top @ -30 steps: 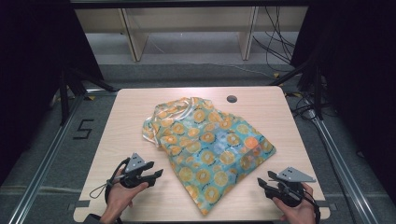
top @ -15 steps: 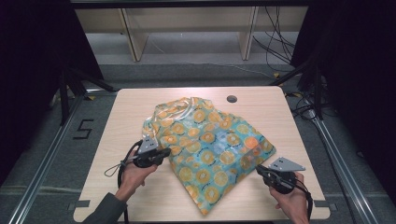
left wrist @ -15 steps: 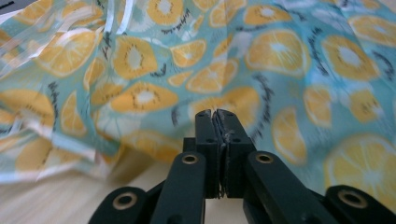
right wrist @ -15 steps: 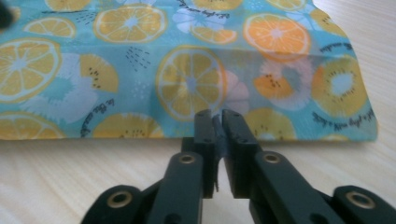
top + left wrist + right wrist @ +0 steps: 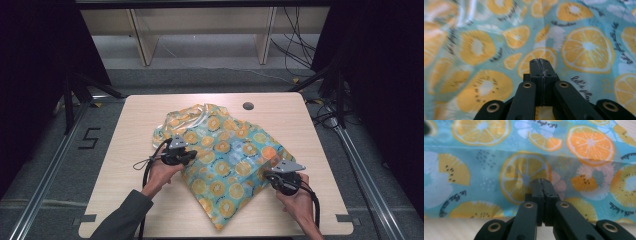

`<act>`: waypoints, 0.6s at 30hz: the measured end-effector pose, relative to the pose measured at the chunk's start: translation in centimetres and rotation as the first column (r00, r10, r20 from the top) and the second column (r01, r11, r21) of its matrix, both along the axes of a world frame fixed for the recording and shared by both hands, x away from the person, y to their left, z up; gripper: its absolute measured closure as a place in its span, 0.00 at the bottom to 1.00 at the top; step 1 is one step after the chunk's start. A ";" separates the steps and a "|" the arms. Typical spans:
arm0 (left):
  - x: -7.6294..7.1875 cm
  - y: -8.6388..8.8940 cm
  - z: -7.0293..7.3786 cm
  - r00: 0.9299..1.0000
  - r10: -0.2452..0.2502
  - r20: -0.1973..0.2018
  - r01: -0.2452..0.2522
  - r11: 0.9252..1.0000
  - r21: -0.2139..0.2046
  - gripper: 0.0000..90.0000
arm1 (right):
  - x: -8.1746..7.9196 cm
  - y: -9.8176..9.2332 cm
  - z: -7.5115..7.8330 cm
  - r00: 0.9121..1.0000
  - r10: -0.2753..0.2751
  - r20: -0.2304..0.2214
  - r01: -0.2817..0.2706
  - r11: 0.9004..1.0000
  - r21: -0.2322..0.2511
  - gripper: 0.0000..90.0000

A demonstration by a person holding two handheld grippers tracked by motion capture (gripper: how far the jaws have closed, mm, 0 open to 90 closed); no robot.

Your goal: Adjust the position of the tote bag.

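Observation:
A teal cloth (image 5: 225, 150) printed with orange and kiwi slices lies crumpled across the middle of the wooden table (image 5: 140, 115). My left gripper (image 5: 192, 156) rests over the cloth's left part, pointing right. In the left gripper view its jaws (image 5: 541, 61) are pressed together above the fabric (image 5: 584, 47), with no fabric visible between them. My right gripper (image 5: 267, 175) sits at the cloth's right front edge, pointing left. Its jaws have just been closing; in the right gripper view the gripper (image 5: 542, 181) is shut, with the cloth (image 5: 486, 167) just beyond it and nothing seen between the jaws.
A dark round hole (image 5: 248, 106) sits in the tabletop near the far edge. Bare wood runs along the table's left side and front left corner. Black frame rails (image 5: 360, 165) flank the table, and cables lie on the floor at the back right.
Both hands have moved inward from the table's front corners to the cloth. Both grippers' jaws, open a second ago, are now shut.

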State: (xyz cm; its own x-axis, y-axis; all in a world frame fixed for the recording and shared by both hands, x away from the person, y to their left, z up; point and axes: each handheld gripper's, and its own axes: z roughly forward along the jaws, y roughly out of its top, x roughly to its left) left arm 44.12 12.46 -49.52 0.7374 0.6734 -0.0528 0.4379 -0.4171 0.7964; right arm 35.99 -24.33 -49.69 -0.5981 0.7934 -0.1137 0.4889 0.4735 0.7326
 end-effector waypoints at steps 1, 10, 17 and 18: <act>-0.2 -0.2 -0.3 1.000 -0.001 -0.020 0.001 1.000 -0.002 0.99 | 0.1 0.1 0.0 1.000 -0.001 -0.008 0.001 1.000 -0.004 1.00; -1.3 -1.7 -1.6 0.995 -0.073 -0.071 0.076 0.996 0.038 0.99 | 2.3 0.6 -0.2 1.000 -0.021 0.000 0.021 1.000 -0.014 1.00; -3.7 -3.1 -1.7 0.988 -0.132 -0.077 0.138 0.987 0.080 0.99 | 5.5 1.3 -0.4 0.999 -0.039 0.014 0.040 0.998 -0.054 1.00; -3.9 -3.3 -1.7 0.988 -0.138 -0.073 0.145 0.986 0.088 0.99 | 6.2 1.4 -0.3 0.999 -0.038 0.016 0.039 0.997 -0.067 1.00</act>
